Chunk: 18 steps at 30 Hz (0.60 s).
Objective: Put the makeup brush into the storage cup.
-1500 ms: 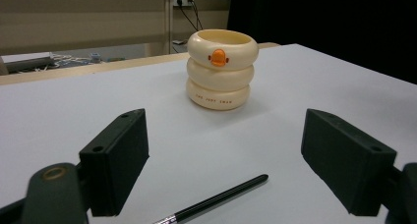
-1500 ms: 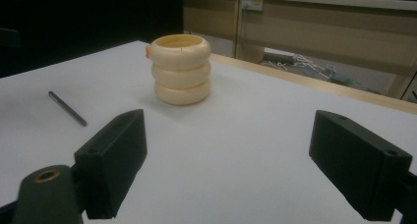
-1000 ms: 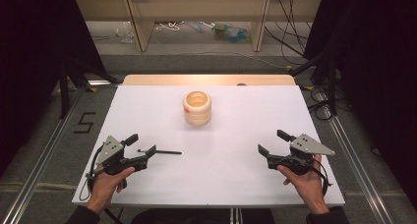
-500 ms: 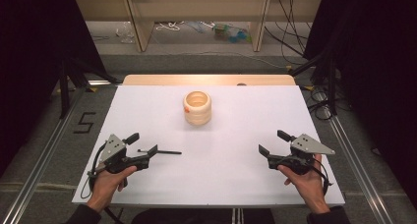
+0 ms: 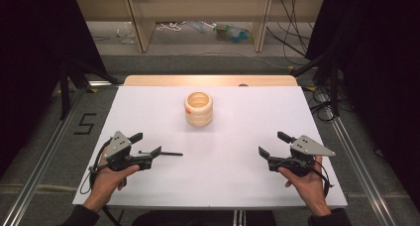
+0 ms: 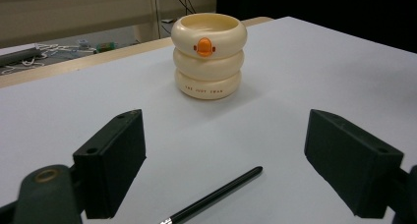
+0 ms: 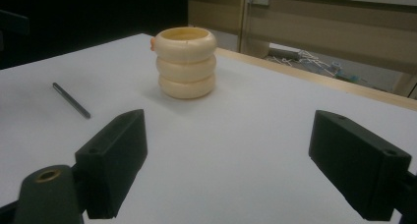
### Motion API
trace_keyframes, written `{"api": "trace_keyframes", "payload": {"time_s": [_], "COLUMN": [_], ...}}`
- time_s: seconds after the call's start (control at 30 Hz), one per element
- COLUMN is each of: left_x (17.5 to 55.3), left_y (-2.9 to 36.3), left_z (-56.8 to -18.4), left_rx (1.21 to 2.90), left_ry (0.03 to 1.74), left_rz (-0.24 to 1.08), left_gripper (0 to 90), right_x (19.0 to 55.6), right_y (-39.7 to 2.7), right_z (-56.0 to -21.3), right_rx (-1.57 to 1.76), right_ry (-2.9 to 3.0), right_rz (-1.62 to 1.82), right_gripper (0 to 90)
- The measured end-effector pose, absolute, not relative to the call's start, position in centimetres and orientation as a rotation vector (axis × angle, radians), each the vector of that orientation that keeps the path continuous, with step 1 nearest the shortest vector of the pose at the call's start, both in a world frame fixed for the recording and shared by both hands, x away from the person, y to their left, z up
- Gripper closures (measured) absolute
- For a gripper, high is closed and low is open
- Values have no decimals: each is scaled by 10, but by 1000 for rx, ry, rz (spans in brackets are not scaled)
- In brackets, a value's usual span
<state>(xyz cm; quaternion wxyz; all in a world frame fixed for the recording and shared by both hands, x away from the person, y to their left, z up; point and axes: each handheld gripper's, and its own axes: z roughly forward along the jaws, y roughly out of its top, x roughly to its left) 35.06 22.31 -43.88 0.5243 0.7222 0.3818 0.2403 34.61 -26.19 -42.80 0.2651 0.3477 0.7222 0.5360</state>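
Note:
A cream cup (image 5: 198, 108) shaped like three stacked rings stands upright near the table's far middle; an orange beak shows on it in the left gripper view (image 6: 208, 55) and it also stands ahead in the right gripper view (image 7: 186, 63). A thin black pen (image 5: 165, 153) lies flat on the white table, just in front of my left gripper (image 5: 144, 143), whose jaws stand wide apart and empty. The pen (image 6: 215, 196) runs between those jaws. My right gripper (image 5: 273, 144) is open and empty at the right, and the pen (image 7: 72, 100) lies far to its left.
The white table top (image 5: 237, 132) has a wooden strip (image 5: 208, 81) along its far edge. Beyond it are a shelf frame and loose cables on the floor (image 5: 198, 30). Black curtains flank both sides. A "5" marks the floor (image 5: 84, 123) at left.
Both grippers have stayed almost still; the left one shifted very slightly. The cup and pen have not moved.

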Motion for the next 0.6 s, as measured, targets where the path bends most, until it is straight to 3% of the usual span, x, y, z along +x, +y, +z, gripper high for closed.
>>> {"api": "trace_keyframes", "payload": {"time_s": [0.6], "left_x": [397], "left_y": [217], "left_z": [-422], "left_rx": [2089], "left_ry": [840], "left_rz": [436], "left_gripper": [198], "right_x": [348], "right_y": [-263], "right_z": [-429], "right_rx": [935], "right_ry": [1966], "right_rz": [1451], "right_gripper": [158]}}
